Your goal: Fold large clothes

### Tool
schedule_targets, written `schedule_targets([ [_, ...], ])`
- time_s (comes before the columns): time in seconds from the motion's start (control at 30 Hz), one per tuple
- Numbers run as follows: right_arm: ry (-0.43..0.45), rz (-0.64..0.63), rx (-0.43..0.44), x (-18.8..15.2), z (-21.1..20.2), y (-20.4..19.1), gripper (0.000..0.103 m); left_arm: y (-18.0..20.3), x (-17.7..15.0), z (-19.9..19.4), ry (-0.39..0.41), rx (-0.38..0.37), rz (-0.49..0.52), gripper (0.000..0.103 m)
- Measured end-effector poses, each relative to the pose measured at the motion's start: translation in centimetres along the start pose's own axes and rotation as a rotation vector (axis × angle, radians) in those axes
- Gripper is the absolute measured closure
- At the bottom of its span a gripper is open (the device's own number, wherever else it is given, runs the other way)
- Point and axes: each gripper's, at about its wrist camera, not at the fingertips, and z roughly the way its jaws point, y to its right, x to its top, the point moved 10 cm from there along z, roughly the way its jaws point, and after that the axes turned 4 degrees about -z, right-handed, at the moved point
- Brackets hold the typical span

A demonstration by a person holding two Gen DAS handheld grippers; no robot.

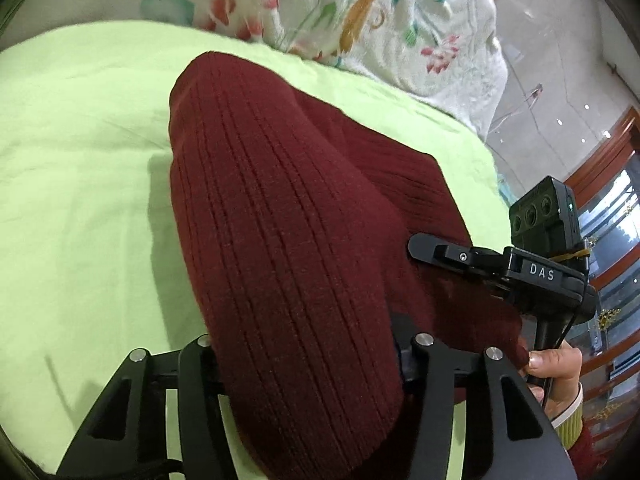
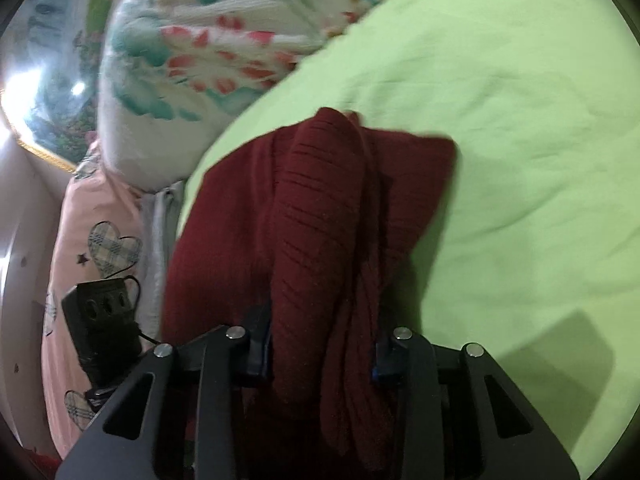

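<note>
Gripping the maroon ribbed garment [image 1: 280,220] on the green bed sheet [image 1: 80,140], your left gripper [image 1: 308,356] and right gripper [image 2: 320,356] jaws pinch bunched folds; its length runs away from both.

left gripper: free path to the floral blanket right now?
Probably not. The left gripper is shut on the maroon sweater, and the floral blanket lies beyond the sweater across the green sheet; it would have to let go first.

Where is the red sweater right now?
The red sweater fills the centre of both wrist views, bunched between each gripper's fingers and trailing onto the green sheet, with the floral blanket beyond it.
</note>
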Motion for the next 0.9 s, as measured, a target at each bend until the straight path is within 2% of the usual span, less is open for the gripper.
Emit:
schedule_targets([
  [0.1, -0.018, -0.036, 0.038, -1.5, 0.9, -3.3, 0.069, -1.0, -0.8, -4.2, 0.036, 0.012, 0.015, 0.051],
  [0.27, -0.067, -0.087, 0.165, -5.4, 4.4, -9.8, 0.069, -5.6, -3.5, -11.6, 0.062, 0.048, -0.026, 0.051],
  [0.43, -0.14, -0.139, 0.208, -9.6, 8.6, -13.8, 0.069, -10.1, -7.0, -15.8, 0.067, 0.117, -0.067, 0.05],
  [0.5, -0.166, -0.132, 0.197, -10.9, 10.0, -13.8, 0.069, -11.9, -8.4, -15.9, 0.047, 0.137, -0.097, 0.047],
  [0.57, -0.171, -0.128, 0.167, -11.5, 10.9, -13.1, 0.065, -13.6, -9.4, -15.2, 0.028, 0.163, -0.139, 0.035],
  [0.67, -0.163, -0.099, 0.152, -11.7, 11.3, -11.9, 0.055, -14.7, -9.9, -15.2, 0.057, 0.149, -0.174, 0.027],
  [0.73, -0.16, -0.093, 0.129, -11.7, 11.4, -11.3, 0.049, -14.9, -10.0, -15.0, 0.06, 0.147, -0.181, 0.025],
  [0.8, -0.158, -0.092, 0.114, -11.5, 11.2, -11.2, 0.048, -15.0, -10.4, -15.3, 0.063, 0.158, -0.172, 0.024],
  [0.9, -0.156, -0.096, 0.085, -11.3, 10.8, -11.3, 0.036, -15.1, -10.8, -16.4, 0.056, 0.175, -0.177, 0.023],
])
